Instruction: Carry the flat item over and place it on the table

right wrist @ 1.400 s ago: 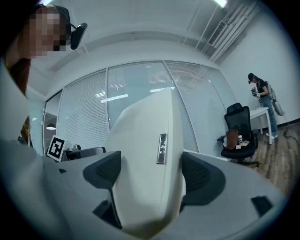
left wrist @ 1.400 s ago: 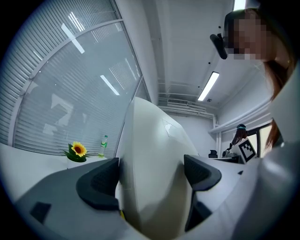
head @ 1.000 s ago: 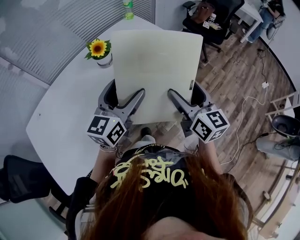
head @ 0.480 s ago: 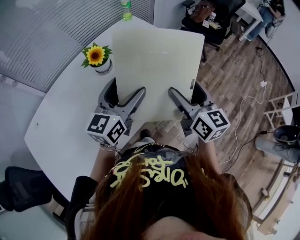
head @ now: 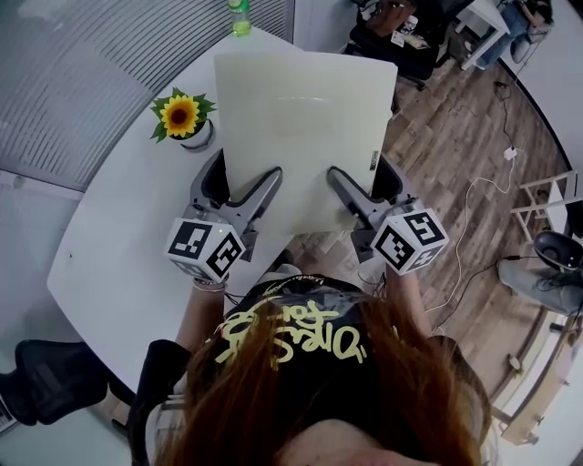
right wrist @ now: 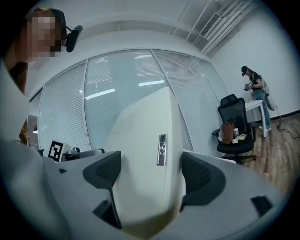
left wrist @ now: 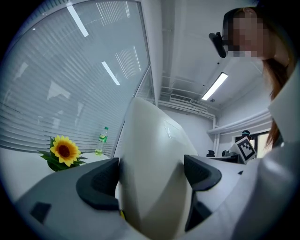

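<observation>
A large cream flat board [head: 305,127] is held level in front of me, above the edge of the white table [head: 137,227]. My left gripper [head: 246,187] is shut on its near left edge and my right gripper [head: 360,187] is shut on its near right edge. In the left gripper view the board [left wrist: 152,168] fills the gap between the black pads [left wrist: 101,183]. The right gripper view shows the board [right wrist: 140,159] clamped the same way, with a small metal tag [right wrist: 161,150] on its edge.
A potted sunflower [head: 182,118] stands on the table to the left of the board, and a green bottle [head: 239,18] stands at the far end. Black office chairs [head: 396,36] and a person [right wrist: 255,89] are on the wooden floor to the right. Another chair [head: 46,391] sits near left.
The board and both grippers have moved further over the table; the sunflower and table have slid left and down in the head view. Both grips are unchanged.
</observation>
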The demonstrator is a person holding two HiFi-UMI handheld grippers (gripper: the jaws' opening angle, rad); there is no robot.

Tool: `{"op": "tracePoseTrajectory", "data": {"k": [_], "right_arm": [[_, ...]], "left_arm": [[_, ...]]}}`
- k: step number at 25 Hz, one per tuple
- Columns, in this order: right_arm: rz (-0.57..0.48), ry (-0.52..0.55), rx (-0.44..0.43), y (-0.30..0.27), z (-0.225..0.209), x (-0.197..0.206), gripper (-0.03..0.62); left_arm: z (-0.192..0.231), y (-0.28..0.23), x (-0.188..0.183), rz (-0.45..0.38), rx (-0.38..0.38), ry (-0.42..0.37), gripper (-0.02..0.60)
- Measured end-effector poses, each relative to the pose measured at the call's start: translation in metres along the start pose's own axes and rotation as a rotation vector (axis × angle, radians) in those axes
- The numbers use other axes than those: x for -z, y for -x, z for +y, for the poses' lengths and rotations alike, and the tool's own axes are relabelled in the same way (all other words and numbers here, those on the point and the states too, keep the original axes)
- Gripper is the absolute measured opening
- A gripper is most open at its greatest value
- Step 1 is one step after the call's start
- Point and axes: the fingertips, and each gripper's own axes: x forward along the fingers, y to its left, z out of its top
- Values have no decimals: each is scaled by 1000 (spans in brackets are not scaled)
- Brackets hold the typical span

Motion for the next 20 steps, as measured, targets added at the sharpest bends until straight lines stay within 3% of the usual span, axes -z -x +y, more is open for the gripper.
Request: {"op": "tracePoseTrajectory", "data": {"k": [9,20], "right_arm": [[-2,2,-23,-7,-13,-8,391],[36,10,-155,-35,-53,-34,391]], "left_arm": [[-1,-14,-3,-4,-24,1,433],[-7,-49,-13,-52,-144,-10,434]]}}
